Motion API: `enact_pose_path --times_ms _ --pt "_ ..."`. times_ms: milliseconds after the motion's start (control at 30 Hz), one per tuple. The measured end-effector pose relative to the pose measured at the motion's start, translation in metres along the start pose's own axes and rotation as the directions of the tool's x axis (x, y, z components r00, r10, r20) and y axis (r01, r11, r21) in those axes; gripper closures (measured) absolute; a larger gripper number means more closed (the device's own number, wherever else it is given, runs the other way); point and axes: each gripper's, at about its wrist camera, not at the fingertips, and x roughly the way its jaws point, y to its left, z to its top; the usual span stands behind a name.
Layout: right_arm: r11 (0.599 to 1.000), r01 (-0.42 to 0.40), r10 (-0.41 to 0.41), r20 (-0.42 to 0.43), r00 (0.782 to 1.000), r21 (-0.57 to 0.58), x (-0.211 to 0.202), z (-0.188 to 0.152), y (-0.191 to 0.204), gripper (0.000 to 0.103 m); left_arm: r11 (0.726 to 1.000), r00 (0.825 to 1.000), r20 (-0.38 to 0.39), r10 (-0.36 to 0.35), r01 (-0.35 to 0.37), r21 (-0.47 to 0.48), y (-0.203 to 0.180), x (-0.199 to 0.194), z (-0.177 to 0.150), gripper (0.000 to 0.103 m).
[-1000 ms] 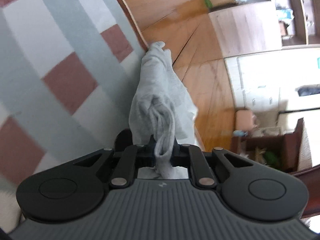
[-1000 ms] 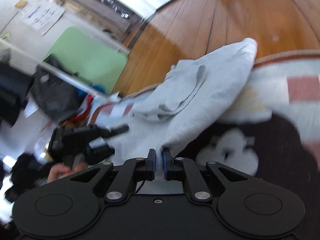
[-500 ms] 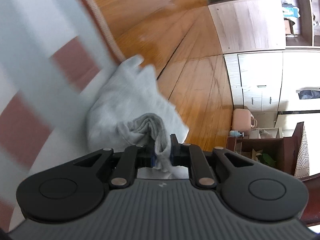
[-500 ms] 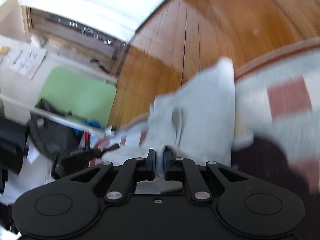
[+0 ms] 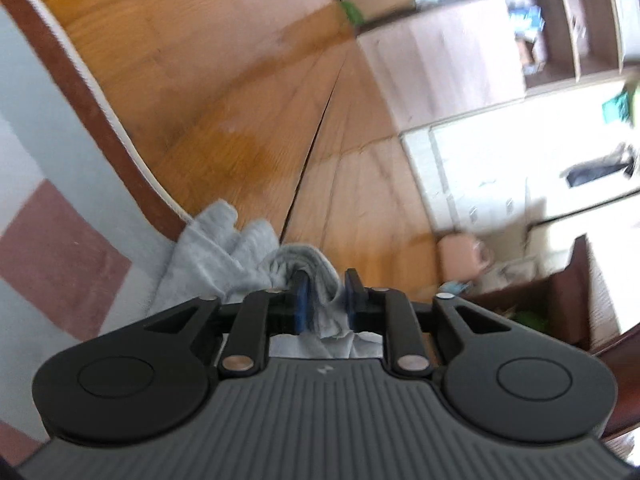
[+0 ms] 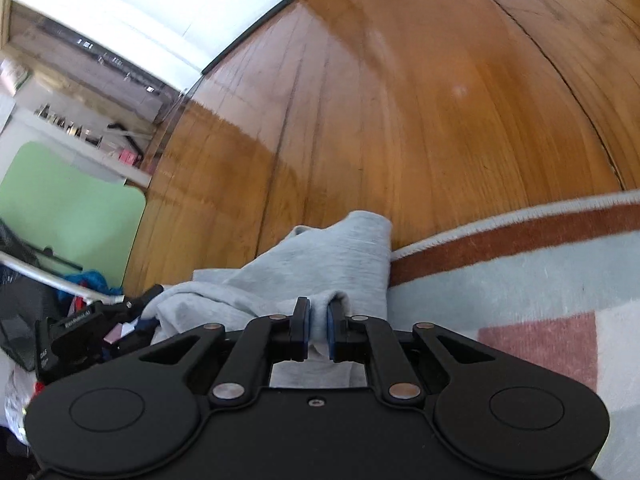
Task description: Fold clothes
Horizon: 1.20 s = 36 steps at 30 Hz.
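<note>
Two wrist-mounted fisheye cameras look forward along their fingers, tilted downward, low and close over the rug's edge. The left wrist view faces across the wooden floor (image 5: 248,92) toward shelves and cabinets, with the rug (image 5: 48,184) at its left. The right wrist view faces a bright window, the rug (image 6: 520,276) at its right. Both share the grey garment (image 5: 216,252) (image 6: 320,264), rug border and floorboards.

- The left claw (image 5: 323,294) has matte black linkage arms with silver rivets, blue finger pads, two round discs and a ribbed grey housing with a small white mark.
- The right claw (image 6: 318,320) matches it, with a smooth black housing and a central screw.
</note>
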Motion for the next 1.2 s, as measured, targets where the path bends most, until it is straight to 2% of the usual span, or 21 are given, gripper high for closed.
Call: enact_pose_path --times_ms 67,100,133,167,233,267,333,400,533,600,700,767,833,867,900,933,967,1000,1067,1167,1200 --pt "0.997 -0.037 0.043 0.093 0.995 -0.068 -0.023 -0.009 0.007 0.075 1.000 0.995 0.094 -0.015 0.017 -0.012 -0.002 -0.021 0.004 0.061" --pt "0.993 -0.051 0.066 0.141 0.988 -0.105 -0.035 -0.014 0.011 0.068 1.000 0.991 0.132 -0.024 0.026 -0.010 -0.005 -0.031 0.006 0.056" --pt "0.988 -0.063 0.090 0.188 0.978 -0.143 -0.047 -0.019 0.015 0.054 0.999 0.988 0.147 -0.039 0.037 0.015 -0.010 -0.043 0.009 0.053" --pt "0.981 -0.073 0.115 0.233 0.966 -0.181 -0.059 -0.024 0.018 0.046 0.998 0.986 0.160 -0.049 0.042 0.045 -0.015 -0.054 0.012 0.051" --pt "0.970 -0.045 0.111 0.270 0.957 -0.240 -0.071 -0.035 0.018 0.045 0.986 0.985 0.173 -0.007 -0.022 0.163 -0.029 -0.068 0.014 0.046" --pt "0.965 -0.029 0.096 0.249 0.964 -0.261 -0.071 -0.038 0.016 0.045 0.974 0.984 0.177 0.027 -0.066 0.216 -0.034 -0.070 0.012 0.040" --pt "0.956 0.030 0.028 0.194 0.981 -0.292 -0.062 -0.044 0.012 0.045 0.941 0.981 0.168 0.096 -0.144 0.307 -0.041 -0.067 0.009 0.034" --pt "0.947 0.076 -0.026 0.160 0.987 -0.311 -0.049 -0.051 0.009 0.045 0.917 0.981 0.124 0.149 -0.184 0.353 -0.043 -0.053 0.006 0.034" --pt "0.961 0.064 -0.038 0.101 0.994 -0.268 -0.021 -0.056 0.001 0.045 0.848 0.970 0.016 0.243 -0.220 0.482 -0.051 -0.022 -0.003 0.034" --pt "0.965 0.101 -0.080 0.098 0.992 -0.241 -0.007 -0.056 -0.003 0.045 0.817 0.960 -0.025 0.278 -0.223 0.533 -0.053 -0.008 -0.010 0.031" --pt "0.963 0.135 -0.104 0.136 0.985 -0.235 0.001 -0.054 -0.002 0.045 0.780 0.943 -0.074 0.324 -0.222 0.586 -0.053 0.008 -0.023 0.022" --pt "0.952 0.169 -0.129 0.165 0.978 -0.256 0.005 -0.054 0.002 0.045 0.755 0.931 -0.053 0.361 -0.258 0.602 -0.050 0.022 -0.027 0.010" --pt "0.928 0.213 -0.159 0.191 0.969 -0.307 0.013 -0.055 0.009 0.045 0.740 0.927 -0.029 0.374 -0.280 0.611 -0.049 0.032 -0.031 0.012" --pt "0.919 0.220 -0.161 0.198 0.967 -0.326 0.016 -0.054 0.010 0.047 0.734 0.927 -0.014 0.374 -0.287 0.615 -0.048 0.036 -0.034 0.023" --pt "0.911 0.225 -0.161 0.205 0.965 -0.345 0.019 -0.053 0.012 0.050 0.715 0.924 0.011 0.382 -0.303 0.630 -0.050 0.035 -0.036 0.039" --pt "0.903 0.230 -0.161 0.212 0.964 -0.363 0.021 -0.053 0.013 0.062 0.698 0.921 0.033 0.387 -0.317 0.642 -0.053 0.034 -0.037 0.060" --pt "0.894 0.236 -0.161 0.218 0.963 -0.381 0.024 -0.052 0.015 0.077 0.700 0.921 0.038 0.388 -0.321 0.638 -0.056 0.028 -0.036 0.069" --pt "0.896 0.226 -0.143 0.234 0.962 -0.383 0.019 -0.050 0.017 0.081 0.708 0.922 0.042 0.385 -0.324 0.628 -0.059 0.021 -0.034 0.071" --pt "0.902 0.200 -0.099 0.269 0.958 -0.381 0.009 -0.044 0.023 0.087 0.779 0.937 0.048 0.345 -0.314 0.542 -0.056 -0.007 -0.030 0.075" --pt "0.932 0.095 0.002 0.266 0.964 -0.350 -0.006 -0.035 0.027 0.087 0.815 0.939 0.061 0.339 -0.325 0.480 -0.045 -0.026 -0.032 0.074" --pt "0.929 0.091 0.003 0.253 0.967 -0.359 -0.003 -0.032 0.028 0.087 0.824 0.935 0.061 0.350 -0.338 0.456 -0.041 -0.024 -0.030 0.073"
